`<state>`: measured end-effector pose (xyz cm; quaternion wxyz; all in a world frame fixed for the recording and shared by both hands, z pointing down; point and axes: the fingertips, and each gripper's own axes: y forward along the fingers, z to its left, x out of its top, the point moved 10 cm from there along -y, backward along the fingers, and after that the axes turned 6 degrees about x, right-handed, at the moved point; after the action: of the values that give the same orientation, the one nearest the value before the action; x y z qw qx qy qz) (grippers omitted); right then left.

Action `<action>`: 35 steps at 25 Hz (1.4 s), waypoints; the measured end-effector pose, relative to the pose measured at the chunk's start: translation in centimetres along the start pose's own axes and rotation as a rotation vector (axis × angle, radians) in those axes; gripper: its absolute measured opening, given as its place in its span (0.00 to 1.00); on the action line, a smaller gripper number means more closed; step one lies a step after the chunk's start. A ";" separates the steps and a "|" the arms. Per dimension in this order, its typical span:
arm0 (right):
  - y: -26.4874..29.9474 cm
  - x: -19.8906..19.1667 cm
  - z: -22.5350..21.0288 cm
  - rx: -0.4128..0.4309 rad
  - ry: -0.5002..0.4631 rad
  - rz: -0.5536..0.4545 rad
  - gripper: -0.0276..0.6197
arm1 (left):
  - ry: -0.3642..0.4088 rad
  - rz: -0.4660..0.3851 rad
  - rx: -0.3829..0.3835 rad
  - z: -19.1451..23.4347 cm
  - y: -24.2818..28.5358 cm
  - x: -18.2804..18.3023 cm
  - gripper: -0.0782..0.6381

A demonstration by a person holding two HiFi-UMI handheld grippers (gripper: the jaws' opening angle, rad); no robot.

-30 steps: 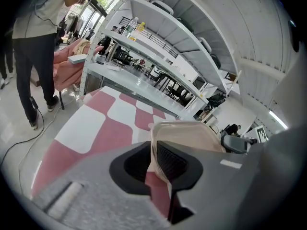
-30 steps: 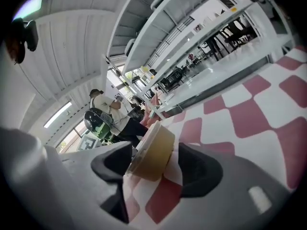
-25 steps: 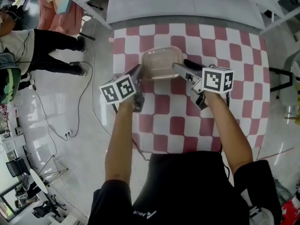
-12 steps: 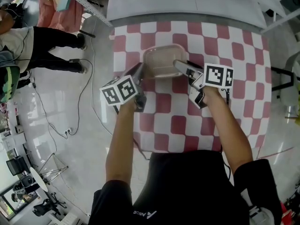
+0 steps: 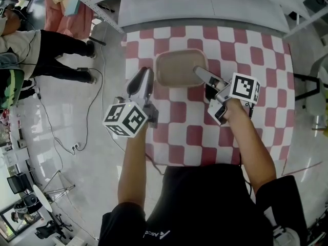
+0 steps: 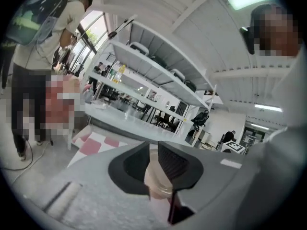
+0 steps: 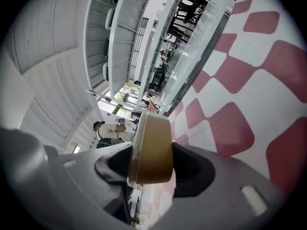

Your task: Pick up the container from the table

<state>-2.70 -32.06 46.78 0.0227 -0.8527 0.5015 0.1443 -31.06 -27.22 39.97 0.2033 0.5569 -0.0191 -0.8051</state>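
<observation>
On the container (image 5: pixel 174 68) rim, right claw (image 5: pixel 199 72) just closed.

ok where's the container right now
Head view: the container is at the checkered table's far middle, its right edge between the right tool's jaws, which have just been closing on it.

The person wears a black short-sleeved top (image 5: pixel 205 204) with a small white logo (image 5: pixel 156 233) on the front. Its sleeves (image 5: pixel 117 217) end above the elbows. The left hand-held gripper (image 5: pixel 141 78) and the right hand-held gripper (image 5: pixel 199 73) have light grey, smoothly rounded bodies that taper into long fingers. The fingers are lined inside with black pads (image 6: pixel 175 164), one of them finely ribbed. Each gripper carries a white cube (image 5: pixel 126 119) printed with black square markers.
</observation>
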 end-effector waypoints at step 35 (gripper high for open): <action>-16.1 -6.9 8.0 0.193 0.038 -0.232 0.39 | 0.311 -0.274 -0.141 -13.4 -13.5 0.7 0.12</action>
<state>6.24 -16.70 39.25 0.1115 -0.9014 0.4115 0.0756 -23.29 -12.47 30.78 0.1311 0.6560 0.1446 -0.7290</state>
